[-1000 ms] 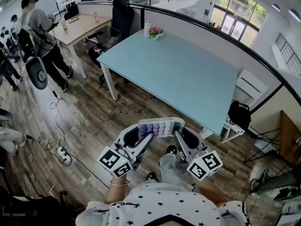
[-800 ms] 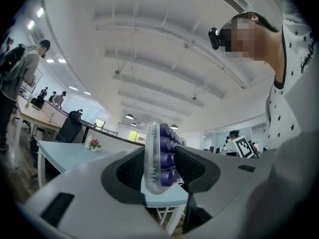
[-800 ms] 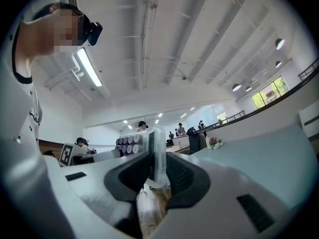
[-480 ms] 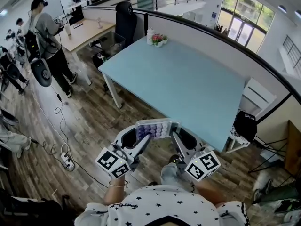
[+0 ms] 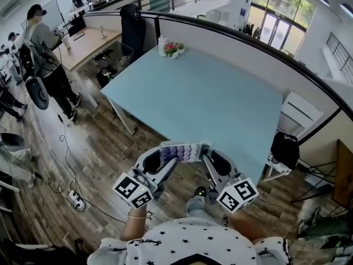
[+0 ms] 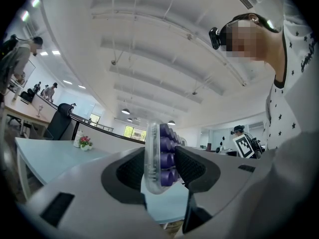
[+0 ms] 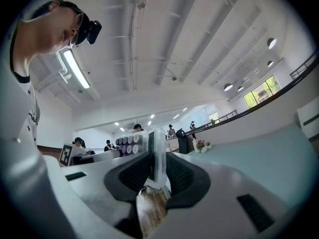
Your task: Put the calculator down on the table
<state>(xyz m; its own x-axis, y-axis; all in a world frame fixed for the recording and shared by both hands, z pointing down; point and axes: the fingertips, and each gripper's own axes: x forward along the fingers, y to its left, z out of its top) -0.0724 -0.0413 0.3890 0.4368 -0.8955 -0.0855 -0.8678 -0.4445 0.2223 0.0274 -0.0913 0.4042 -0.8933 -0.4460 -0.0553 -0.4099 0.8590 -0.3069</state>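
Note:
A clear-cased calculator with purple keys (image 5: 183,150) hangs in the air above the wooden floor, just short of the near edge of the light blue table (image 5: 220,93). My left gripper (image 5: 164,160) is shut on its left end and my right gripper (image 5: 209,159) on its right end. In the left gripper view the calculator (image 6: 162,156) stands edge-on between the pads of the left gripper (image 6: 158,167), keys facing right. In the right gripper view the calculator's thin clear edge (image 7: 157,156) is pinched in the right gripper (image 7: 155,172).
A small pot of flowers (image 5: 172,49) stands at the table's far corner. A black chair (image 5: 131,24) and a wooden desk (image 5: 88,40) lie beyond it, with people (image 5: 41,54) at the left. A black bag (image 5: 284,148) sits by the table's right end. Cables and a power strip (image 5: 74,200) lie on the floor.
Both grippers, still holding the calculator between them, have come closer to the table's near edge; the table now fills more of the head view.

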